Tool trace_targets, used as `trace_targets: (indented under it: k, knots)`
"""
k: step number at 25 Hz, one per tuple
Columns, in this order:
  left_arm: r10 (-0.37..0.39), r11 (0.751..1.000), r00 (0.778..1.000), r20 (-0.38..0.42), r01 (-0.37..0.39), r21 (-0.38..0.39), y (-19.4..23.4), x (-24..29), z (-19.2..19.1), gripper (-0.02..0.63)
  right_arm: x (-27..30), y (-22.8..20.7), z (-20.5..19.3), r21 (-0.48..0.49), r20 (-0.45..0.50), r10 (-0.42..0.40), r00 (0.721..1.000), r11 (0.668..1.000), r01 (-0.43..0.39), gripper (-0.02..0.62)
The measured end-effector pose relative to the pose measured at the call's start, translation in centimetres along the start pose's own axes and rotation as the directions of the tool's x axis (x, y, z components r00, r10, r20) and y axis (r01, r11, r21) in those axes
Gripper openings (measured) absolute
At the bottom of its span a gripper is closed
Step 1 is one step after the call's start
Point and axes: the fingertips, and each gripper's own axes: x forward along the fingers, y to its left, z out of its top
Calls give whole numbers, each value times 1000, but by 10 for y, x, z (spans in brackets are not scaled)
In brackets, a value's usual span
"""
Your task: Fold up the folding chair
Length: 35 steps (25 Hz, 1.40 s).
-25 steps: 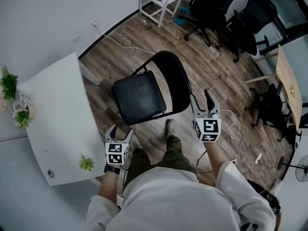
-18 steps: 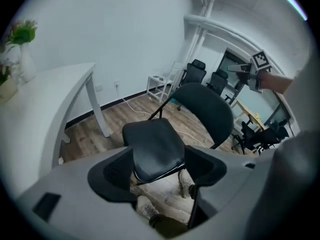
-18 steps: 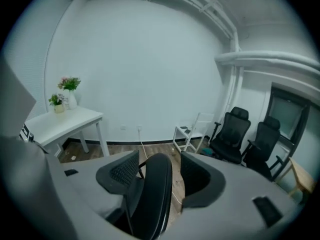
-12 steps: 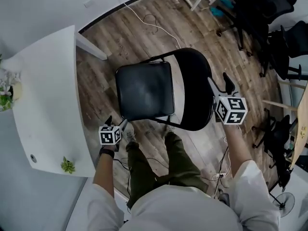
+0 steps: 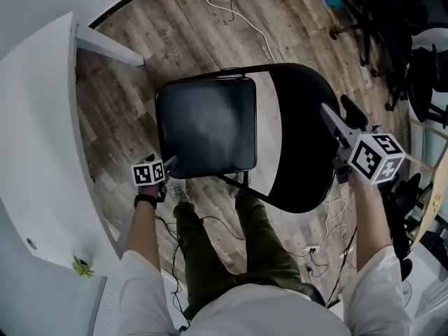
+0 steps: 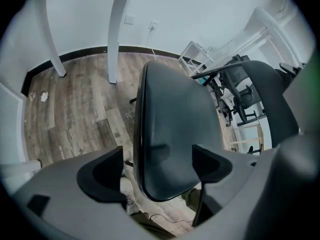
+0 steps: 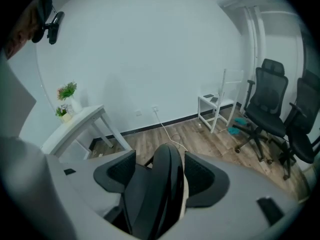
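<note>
Both claws released around an unfolded chair

Looking steeply down on a black folding chair (image 5: pixel 231 117), unfolded on the wood floor (image 5: pixel 140 54), right in front of the person's legs (image 5: pixel 210 243). Flanked by a white table (image 5: pixel 42 117) at the left, cut off by the picture's edge, and by dark office chairs (image 5: pixel 392 40) at the upper right, only partly in frame. Backed by a white cable (image 5: pixel 238 16) trailing over the boards.

Holding the left claw (image 5: pixel 168 165) low at the near left corner of the seat (image 5: pixel 206 124), with only one finger showing from above. In its own view: jaws spread wide, just opened further, the seat's front edge between them and not pinched.

Holding the right claw (image 5: pixel 341 115) at the outer rim of the backrest (image 5: pixel 304 145). In its own view: jaws released, just opened further, straddling that rim; hard to tell whether the pads brush it.

Underside of the chair out of sight from above; one shoe (image 5: pixel 180 189) half tucked under the seat's front edge
</note>
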Motion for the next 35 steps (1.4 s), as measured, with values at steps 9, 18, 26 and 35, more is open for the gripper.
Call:
trace_targets:
  k: [9,18,26,35]
  knots:
    - [-265,955,964,17,265,-133,25,59,-11,431,40,-17,-20,51,-131,22,991,999,-15,279]
    - [-559,772,816,147,577,-267,11,77,-12,433,54,-14,-21,139,-170,102,980,987,-78,155]
    - [-505,809,853,136,522,-270,-3,64,-24,423,42,-21,-22,187,-182,62,981,982,-27,150]
    - [-503,824,855,129,519,-226,-62,23,-23,400,9,-28,-5,174,-168,70,983,984,-41,152]
